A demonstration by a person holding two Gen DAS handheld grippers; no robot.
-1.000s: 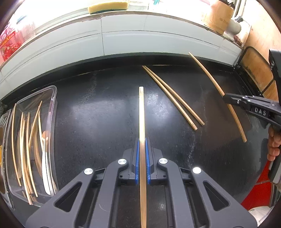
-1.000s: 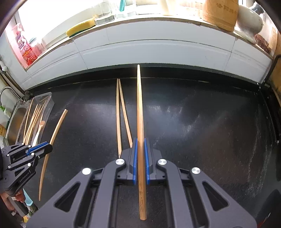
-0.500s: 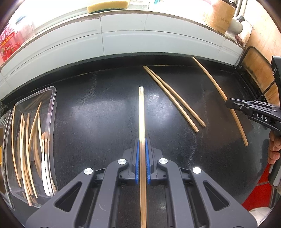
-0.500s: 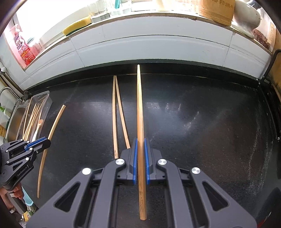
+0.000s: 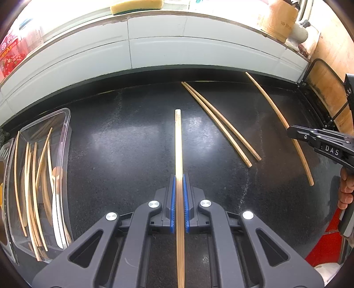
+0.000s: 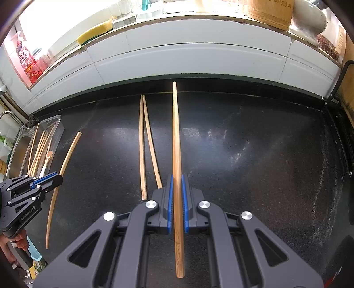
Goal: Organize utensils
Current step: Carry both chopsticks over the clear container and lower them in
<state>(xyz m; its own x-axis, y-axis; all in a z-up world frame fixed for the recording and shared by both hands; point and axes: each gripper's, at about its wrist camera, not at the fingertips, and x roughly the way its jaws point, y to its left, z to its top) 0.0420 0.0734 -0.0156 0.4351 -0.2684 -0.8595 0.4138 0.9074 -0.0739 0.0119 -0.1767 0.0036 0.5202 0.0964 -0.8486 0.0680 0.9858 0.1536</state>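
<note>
In the left wrist view my left gripper point(image 5: 178, 177) is shut on a bamboo chopstick point(image 5: 178, 137) that points away over the black counter point(image 5: 124, 155). My right gripper point(image 6: 176, 177) is likewise shut on a longer chopstick point(image 6: 176, 128). Between them, two loose chopsticks point(image 5: 221, 124) lie side by side on the counter, also seen as the pair point(image 6: 146, 144) just left of my right gripper. A clear plastic tray point(image 5: 66, 115) at the far left holds several chopsticks and a spoon. Each gripper appears at the edge of the other's view: the right gripper point(image 5: 292, 130), the left gripper point(image 6: 56, 177).
A white tiled backsplash point(image 5: 177, 48) closes the counter's far side. Its ledge carries a sponge point(image 5: 137, 4), a wooden container point(image 5: 281, 20) and a red-labelled bottle point(image 6: 26, 62). A sink point(image 6: 20, 146) lies beyond the tray and a black wire rack point(image 5: 318, 88) stands at the right end.
Both grippers keep their chopsticks clamped. The right gripper has drifted only slightly to the right in the left wrist view; nothing on the counter has moved.
</note>
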